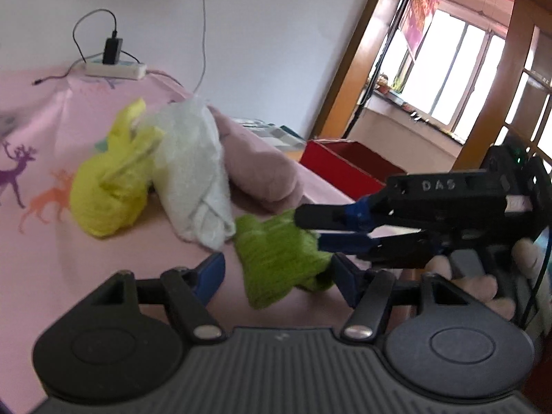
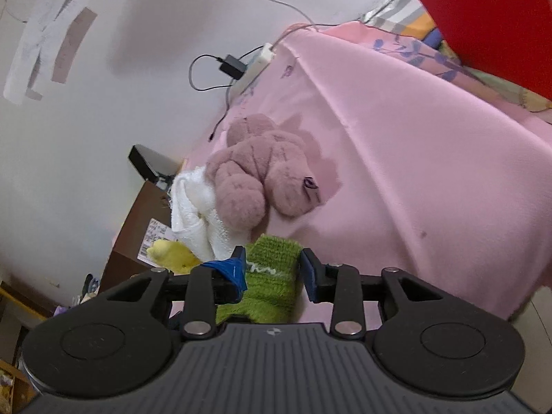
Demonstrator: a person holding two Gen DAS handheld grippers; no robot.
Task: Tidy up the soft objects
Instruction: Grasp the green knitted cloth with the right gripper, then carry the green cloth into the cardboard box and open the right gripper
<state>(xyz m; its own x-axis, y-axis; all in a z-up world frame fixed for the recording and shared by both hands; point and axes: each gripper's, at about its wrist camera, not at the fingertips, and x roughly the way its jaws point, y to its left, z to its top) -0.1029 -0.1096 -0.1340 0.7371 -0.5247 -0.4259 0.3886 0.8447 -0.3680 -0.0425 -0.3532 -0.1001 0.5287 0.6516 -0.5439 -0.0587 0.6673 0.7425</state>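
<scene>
Grip depth is what matters here. The right gripper (image 2: 272, 270) has its blue-padded fingers either side of the lime-green knitted cloth (image 1: 279, 258), and the left wrist view shows them closing on the cloth's edge at about 3 o'clock; whether they are fully clamped I cannot tell, since the right wrist view shows a gap with the knit filling it. I would judge it a shallow bite on loose knit, so pushing further over the fabric before squeezing should keep it from slipping out.

The left gripper (image 1: 276, 276) has its fingers apart, holding nothing, with the green cloth lying between and just beyond them on the pink bedsheet with deer prints (image 1: 41, 131). It could pin the free end at 6 o'clock while the right one lifts.

At 10 o'clock from the cloth lies the white terry towel (image 1: 193, 172), touching it; beyond that are the yellow knitted bundle (image 1: 107, 193) and the dusty-pink plush toy (image 2: 262, 172). Lifting straight up, not dragging, should avoid pulling the towel along.

The red open box (image 1: 345, 165) at 1 o'clock looks a likely destination, though that is a guess.
</scene>
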